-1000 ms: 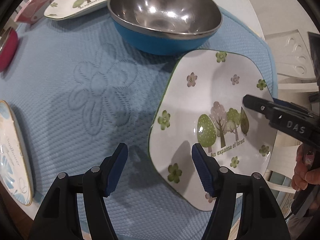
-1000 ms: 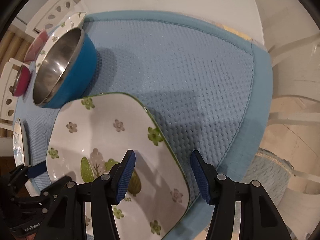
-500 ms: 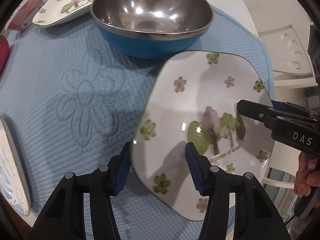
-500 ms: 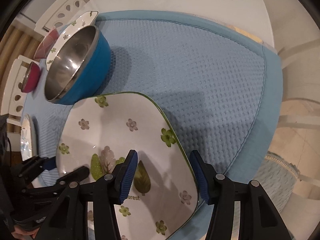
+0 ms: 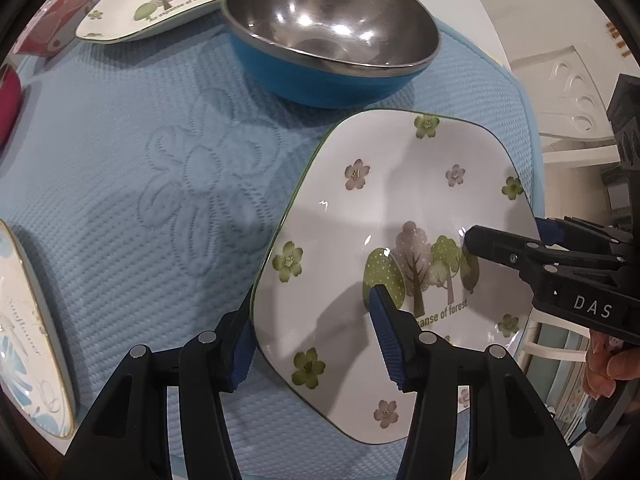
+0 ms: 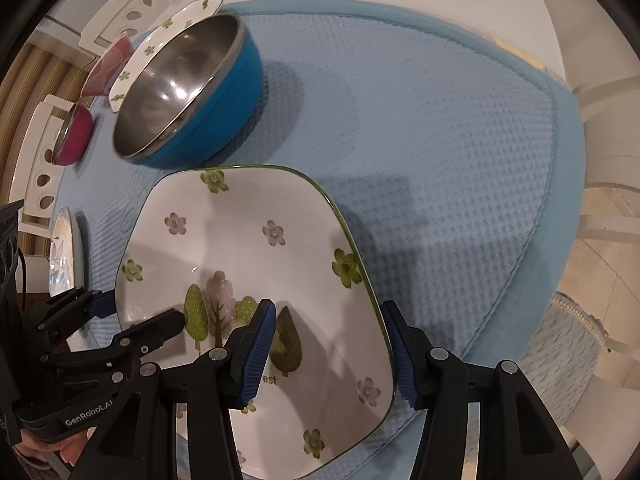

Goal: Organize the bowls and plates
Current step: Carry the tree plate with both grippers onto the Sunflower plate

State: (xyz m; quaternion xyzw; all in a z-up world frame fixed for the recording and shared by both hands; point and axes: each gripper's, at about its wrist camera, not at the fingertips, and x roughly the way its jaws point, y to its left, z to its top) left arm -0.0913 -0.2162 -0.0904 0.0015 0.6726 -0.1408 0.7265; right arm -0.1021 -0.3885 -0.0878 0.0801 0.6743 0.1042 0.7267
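Observation:
A square white plate [image 5: 400,200] [image 6: 240,248] with green flowers and trees hangs tilted just above the blue cloth [image 5: 160,160], throwing a shadow on it. My left gripper [image 5: 312,304] [image 6: 140,308] points down and is shut on the plate's left rim, one pad under the edge and one on the inner face. My right gripper [image 6: 329,308] [image 5: 508,236] is shut on the opposite rim in the same way. A steel bowl with a blue outside [image 5: 332,32] [image 6: 180,88] stands just beyond the plate.
A second matching floral plate [image 5: 152,0] [image 6: 168,28] lies behind the bowl. A pink bowl [image 5: 52,20] and a magenta bowl [image 6: 76,136] stand at the far left. A blue-and-white plate [image 5: 28,340] lies at the cloth's left edge. White chairs [image 5: 580,92] surround the table.
My left gripper slid right until the plate's left rim came between its jaws, and they narrowed onto it. The plate tilted and came up off the cloth. The right gripper kept its hold.

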